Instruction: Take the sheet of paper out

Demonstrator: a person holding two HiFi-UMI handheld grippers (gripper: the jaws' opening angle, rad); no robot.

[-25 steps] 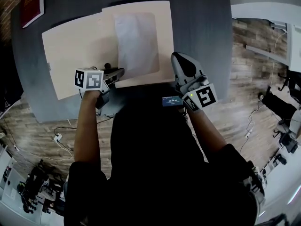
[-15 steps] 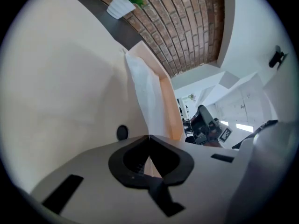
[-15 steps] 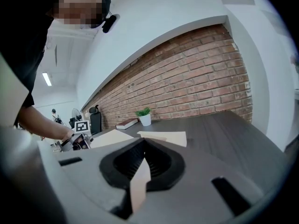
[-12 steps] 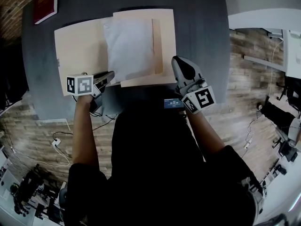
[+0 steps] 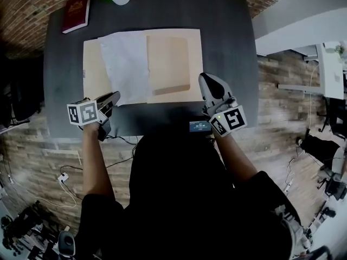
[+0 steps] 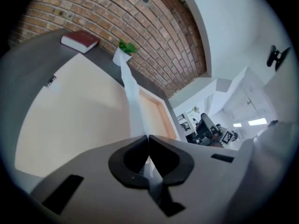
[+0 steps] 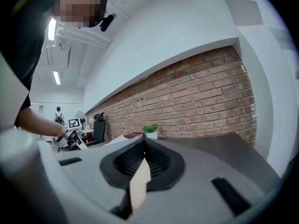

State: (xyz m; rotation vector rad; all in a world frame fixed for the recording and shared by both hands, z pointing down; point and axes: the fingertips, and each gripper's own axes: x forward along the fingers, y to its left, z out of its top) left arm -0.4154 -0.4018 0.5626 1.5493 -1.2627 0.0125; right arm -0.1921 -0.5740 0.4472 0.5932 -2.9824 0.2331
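The left gripper (image 6: 148, 136) is clamping its jaws tight together on the near corner of the sheet of paper (image 6: 131, 101). In the left gripper view the white sheet is coming straight out from between the pads and running away from them almost edge-on, rising off the surface toward the little potted plant (image 6: 124, 50) far ahead of the jaws. So the paper is hanging in the left jaws' grip, with its far end draping over the tan folder (image 5: 168, 64).

The folder is lying open and flat on the dark table (image 5: 227, 37). From the left jaws, its big cream half is spreading out to the left and below, and the peach-toned half is sitting just to the right of the sheet's edge. A red book (image 6: 80, 41) is resting way out ahead and to the left of those jaws, near the plant.

The right gripper (image 7: 144, 141) is also pinching shut, but not on the paper. In the right gripper view a tan strip (image 7: 140, 181) is sticking up between the pads, and in the head view those jaws are sitting right at the folder's right edge, so they're holding the folder's edge. The sheet is well off to the left of the right jaws, not touching them. Beyond the right jaws the brick wall (image 7: 196, 92) is filling the background.
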